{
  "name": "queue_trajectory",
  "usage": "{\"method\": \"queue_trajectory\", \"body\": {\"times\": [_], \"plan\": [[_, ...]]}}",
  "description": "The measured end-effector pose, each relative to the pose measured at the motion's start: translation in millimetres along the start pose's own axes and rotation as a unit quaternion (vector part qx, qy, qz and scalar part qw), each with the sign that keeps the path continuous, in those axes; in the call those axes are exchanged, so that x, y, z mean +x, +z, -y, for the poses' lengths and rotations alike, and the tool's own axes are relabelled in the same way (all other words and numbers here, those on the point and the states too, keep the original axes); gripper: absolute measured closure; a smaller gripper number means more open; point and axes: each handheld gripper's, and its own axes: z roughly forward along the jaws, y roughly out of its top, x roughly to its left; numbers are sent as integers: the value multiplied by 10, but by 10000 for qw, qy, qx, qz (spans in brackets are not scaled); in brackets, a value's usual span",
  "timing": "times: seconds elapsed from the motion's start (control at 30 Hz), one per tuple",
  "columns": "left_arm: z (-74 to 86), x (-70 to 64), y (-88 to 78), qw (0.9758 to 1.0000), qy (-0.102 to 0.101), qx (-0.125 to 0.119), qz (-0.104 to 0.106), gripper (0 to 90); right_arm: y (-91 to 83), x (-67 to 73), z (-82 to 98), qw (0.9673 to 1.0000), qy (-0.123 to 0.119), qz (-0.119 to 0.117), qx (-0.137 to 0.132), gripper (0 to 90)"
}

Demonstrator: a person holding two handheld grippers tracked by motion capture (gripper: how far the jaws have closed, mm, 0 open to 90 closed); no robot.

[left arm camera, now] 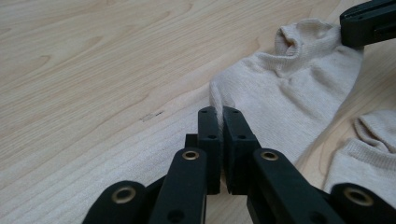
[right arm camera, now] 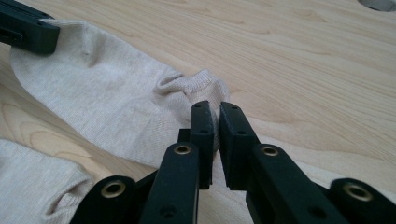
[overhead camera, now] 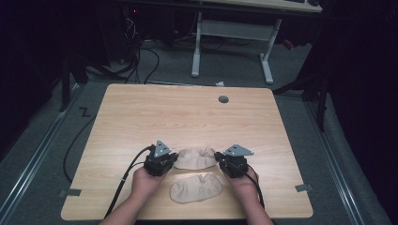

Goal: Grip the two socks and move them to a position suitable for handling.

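While both of your grippers are clamped on the far sock [overhead camera: 195,158], the step in hand reads as a two-point pick at opposite ends. Your left gripper [overhead camera: 165,160] has its jaws pressed together on a thin fold at one end of that sock [left arm camera: 285,88]; in the left gripper view the fabric rises between the pads. Your right gripper [overhead camera: 226,160] is likewise closed on the other end, beside the ribbed cuff [right arm camera: 187,81], with cloth pinched in the narrow gap between its jaws. The sock lies flat on the wooden table [overhead camera: 187,112], toward your side of it, stretched between the two grippers. A second sock [overhead camera: 195,187] lies just nearer to you, close to the first, between your hands; whether the two touch cannot be told.

Judgement: the grasp is made and the lift is not yet begun, since the fabric rests on the table along its length. The next move calls for raising both ends together and level, holding even tension so neither thin pinch slips, then carrying the sock over the second one for pairing or folding it end to end.
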Motion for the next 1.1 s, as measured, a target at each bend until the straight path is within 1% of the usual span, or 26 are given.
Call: {"method": "queue_trajectory", "body": {"times": [0.13,0.3,0.37,0.47,0.5,0.53,0.63,0.73,0.77,0.9,0.97,1.07,1.1], "plan": [[-16,14,-59,10000,-34,-54,55,866,-45,12,-4,10000,-60,16,-40,845],[-19,-44,-117,9999,62,-46,145,865,-129,46,-1,9998,-150,44,-118,844],[-19,-66,-128,9998,112,-35,146,865,-156,56,8,9998,-181,41,-124,845],[-16,-96,-157,9998,126,-18,157,866,-199,76,23,9997,-196,56,-149,844],[-10,-131,-193,9997,158,-26,177,866,-222,95,35,9995,-257,61,-156,845],[-10,-131,-193,9997,158,-26,177,866,-222,95,35,9995,-257,61,-156,845],[-1,-177,-268,9995,236,-37,216,866,-250,141,63,9994,-335,59,-113,845],[23,-214,-346,9994,201,-55,258,866,-296,188,91,9993,-363,13,-116,845],[36,-235,-384,9994,222,-73,247,865,-314,201,96,9991,-409,22,-128,845],[90,-289,-514,9993,238,-91,277,866,-412,248,110,9988,-448,-23,-191,845],[113,-305,-553,9993,235,-73,299,866,-470,280,131,9987,-470,-62,-211,844],[150,-341,-598,9991,226,-46,367,866,-511,300,151,9985,-507,-78,-208,845],[165,-361,-607,9990,223,-35,396,866,-560,310,171,9984,-520,-84,-215,845]]}}
